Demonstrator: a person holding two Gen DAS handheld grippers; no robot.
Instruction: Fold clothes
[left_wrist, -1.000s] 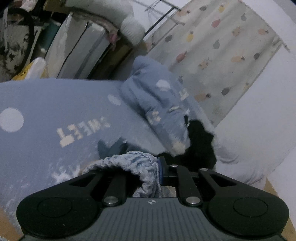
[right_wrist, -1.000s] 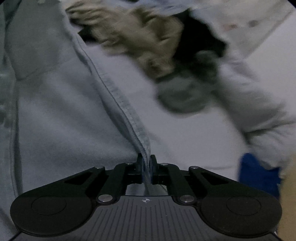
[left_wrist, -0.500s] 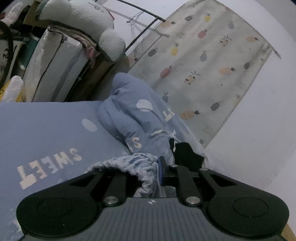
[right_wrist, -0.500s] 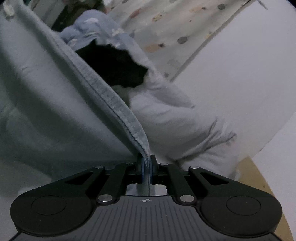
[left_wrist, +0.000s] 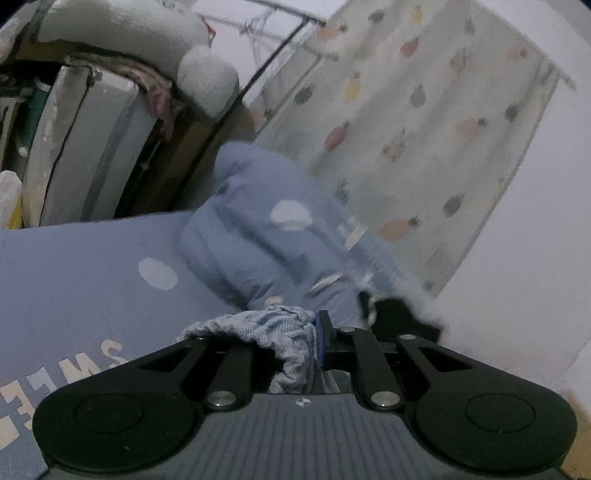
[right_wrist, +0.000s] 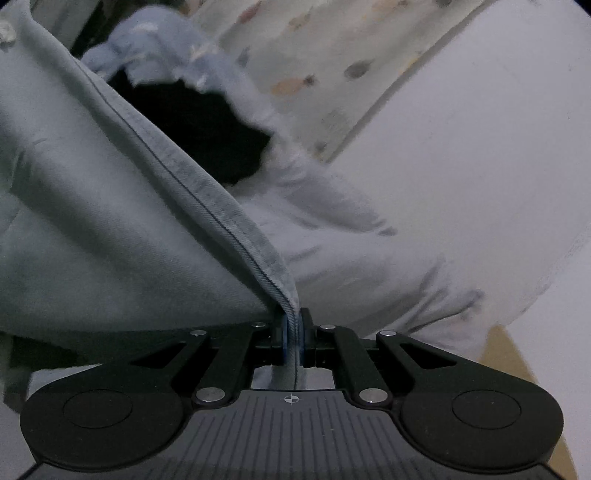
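While both tools grip it, the garment's hem runs up-left.

A: How many grippers? 
B: Two, the left gripper and the right gripper, each pinching cloth. 
A: And garments? 
B: One pale blue garment for certain, one black item far behind it. 
A: Anything else? 
B: One blue quilt, one pineapple-print curtain.

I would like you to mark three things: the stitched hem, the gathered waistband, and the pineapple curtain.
stitched hem (right_wrist: 229, 218), right wrist view, on the seam strip.
gathered waistband (left_wrist: 273, 326), left wrist view, on the bunched elastic.
pineapple curtain (left_wrist: 424, 122), left wrist view, on its printed cloth.
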